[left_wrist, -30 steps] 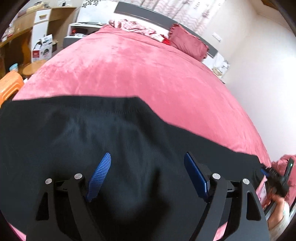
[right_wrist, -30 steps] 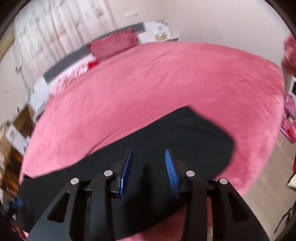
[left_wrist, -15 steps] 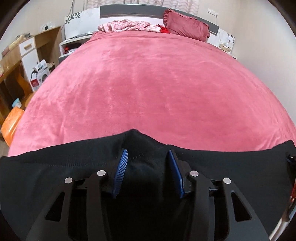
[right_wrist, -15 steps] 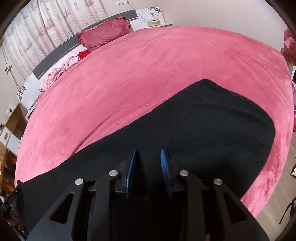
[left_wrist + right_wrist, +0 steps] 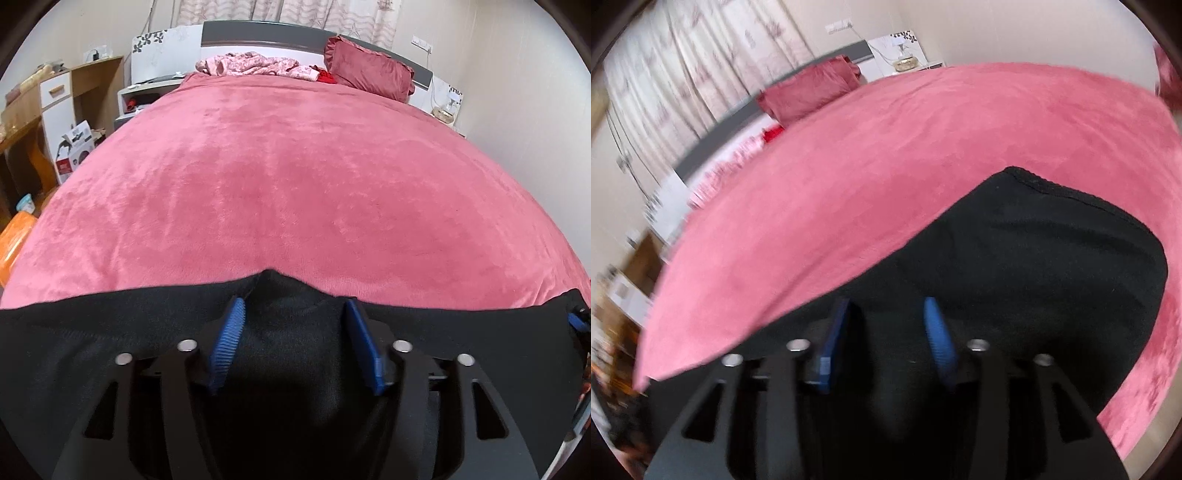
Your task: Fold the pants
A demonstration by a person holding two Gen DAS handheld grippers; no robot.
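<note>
Black pants [image 5: 461, 343] lie across the near edge of a pink bed. My left gripper [image 5: 293, 310] is shut on a raised bunch of the black fabric at the pants' far edge, which peaks between the blue pads [image 5: 231, 332]. In the right wrist view the pants [image 5: 1052, 258] spread to the right, with a hemmed end at the far right. My right gripper [image 5: 886, 314] has its jaws partly apart over the black fabric, and a fold of cloth sits between the blue pads [image 5: 938, 332]. The right gripper also shows at the right edge of the left wrist view [image 5: 576, 321].
The pink bedspread [image 5: 295, 166] stretches far ahead. A red pillow [image 5: 369, 72] and crumpled pink clothes [image 5: 255, 64] lie by the headboard. A wooden desk [image 5: 33, 110], a box and an orange stool [image 5: 14, 240] stand at the left. A nightstand [image 5: 447, 107] stands at the back right.
My left gripper has closed from wide open onto the pants' far edge and lifted a bunch of it. My right gripper narrowed half a second ago, then widened a little; its view is now blurred.
</note>
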